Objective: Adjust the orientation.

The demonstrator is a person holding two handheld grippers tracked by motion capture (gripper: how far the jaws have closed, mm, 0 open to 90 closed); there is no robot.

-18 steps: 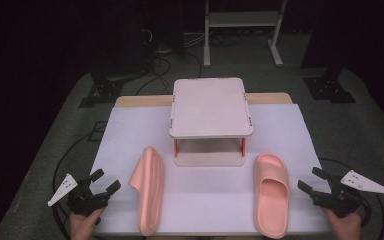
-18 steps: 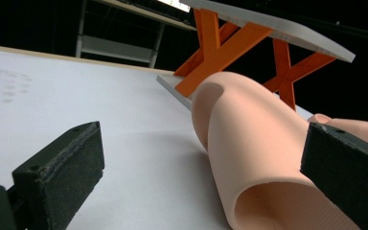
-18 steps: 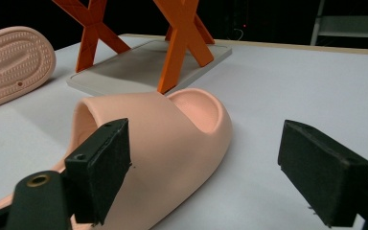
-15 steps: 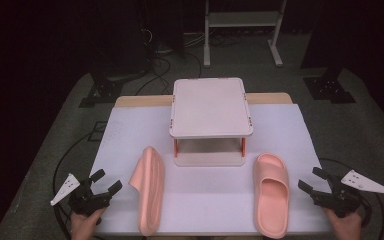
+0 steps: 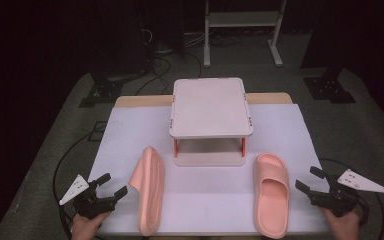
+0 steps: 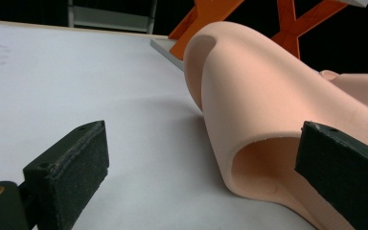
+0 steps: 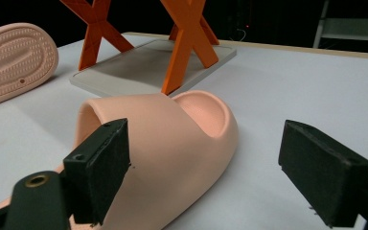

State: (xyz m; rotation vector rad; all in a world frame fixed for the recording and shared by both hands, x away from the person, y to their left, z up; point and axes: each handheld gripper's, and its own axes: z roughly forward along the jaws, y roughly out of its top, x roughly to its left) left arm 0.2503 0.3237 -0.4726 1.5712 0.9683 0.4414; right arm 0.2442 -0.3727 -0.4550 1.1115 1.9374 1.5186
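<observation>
Risk: left pink foam slide sandal, propped on its edge on the near-left white tabletop, may topple if the empty, open left claw nudges it; right claw likewise open.

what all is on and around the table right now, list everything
slipper on its side: 1, pink, left of the table's near half, sole facing right
slipper upright: 1, pink, right near half
two-tier rack: 1, pale shelves with orange legs, table centre, far of both slippers
white sheet: 1, covers the tabletop
metal stand: 1, grey, on the floor behind the table
left gripper: 1, black, fingers open beside the tipped slipper
right gripper: 1, black, fingers open beside the upright slipper
</observation>
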